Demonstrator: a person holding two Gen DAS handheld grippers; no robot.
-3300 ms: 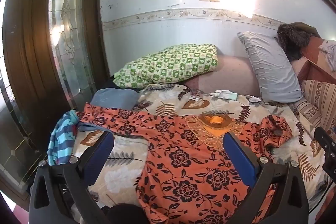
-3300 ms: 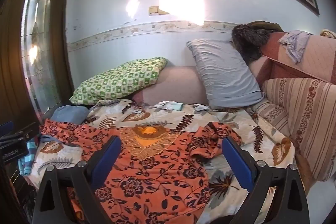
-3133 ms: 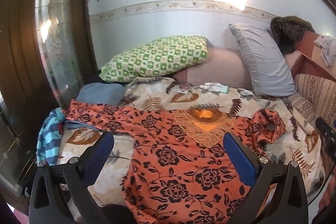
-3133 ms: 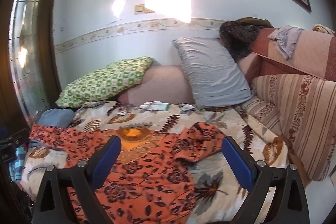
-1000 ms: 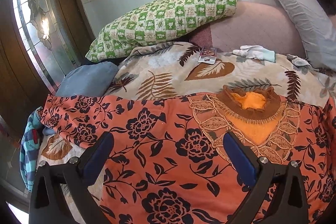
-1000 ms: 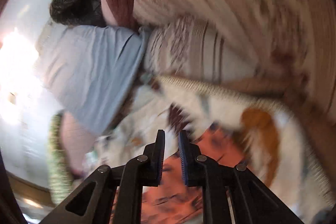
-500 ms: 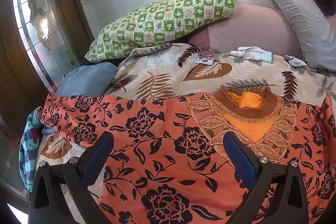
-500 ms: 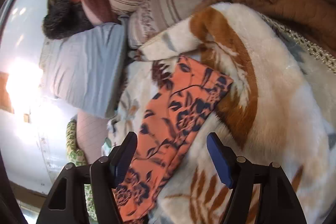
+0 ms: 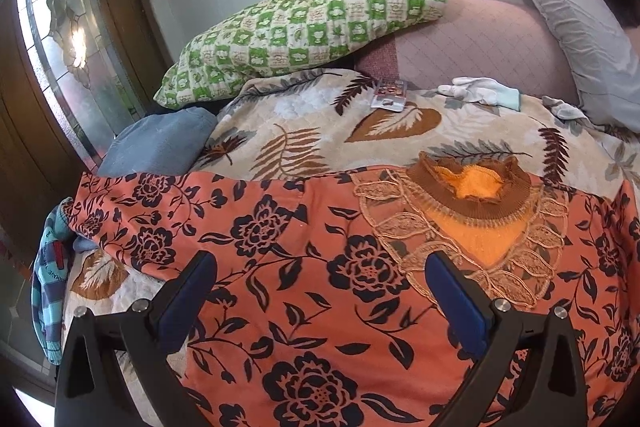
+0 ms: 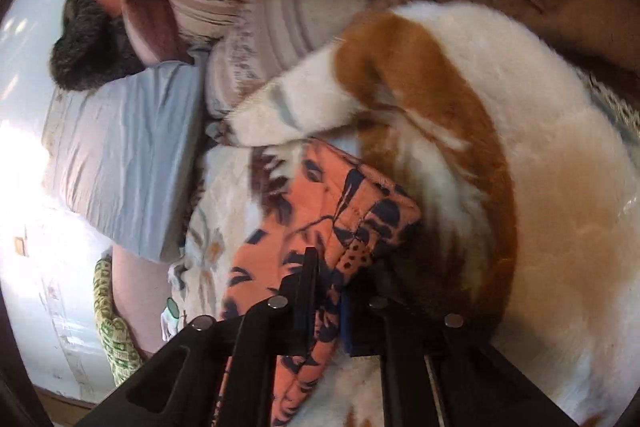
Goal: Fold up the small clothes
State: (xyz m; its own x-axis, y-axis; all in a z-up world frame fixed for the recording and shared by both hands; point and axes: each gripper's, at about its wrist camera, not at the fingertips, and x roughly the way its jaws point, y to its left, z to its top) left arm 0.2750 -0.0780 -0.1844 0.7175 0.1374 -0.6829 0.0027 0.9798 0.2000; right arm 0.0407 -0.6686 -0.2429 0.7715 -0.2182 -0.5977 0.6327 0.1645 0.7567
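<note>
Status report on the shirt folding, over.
Right tongs just closed, shut on the sleeve of the orange shirt. Left tongs open over the shirt body, holding nothing. Shirt spread on the blanket; nothing in the way.

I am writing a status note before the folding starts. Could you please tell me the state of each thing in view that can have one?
Orange floral-print garment: spread flat on the leaf-patterned blanket, unfolded.
Garment's sleeve end: pinched by the right gripper.
Right gripper: just closed, shut on the sleeve.
Left gripper: open, above the garment, holding nothing.
Green checked pillow: leaning against the wall.
</note>
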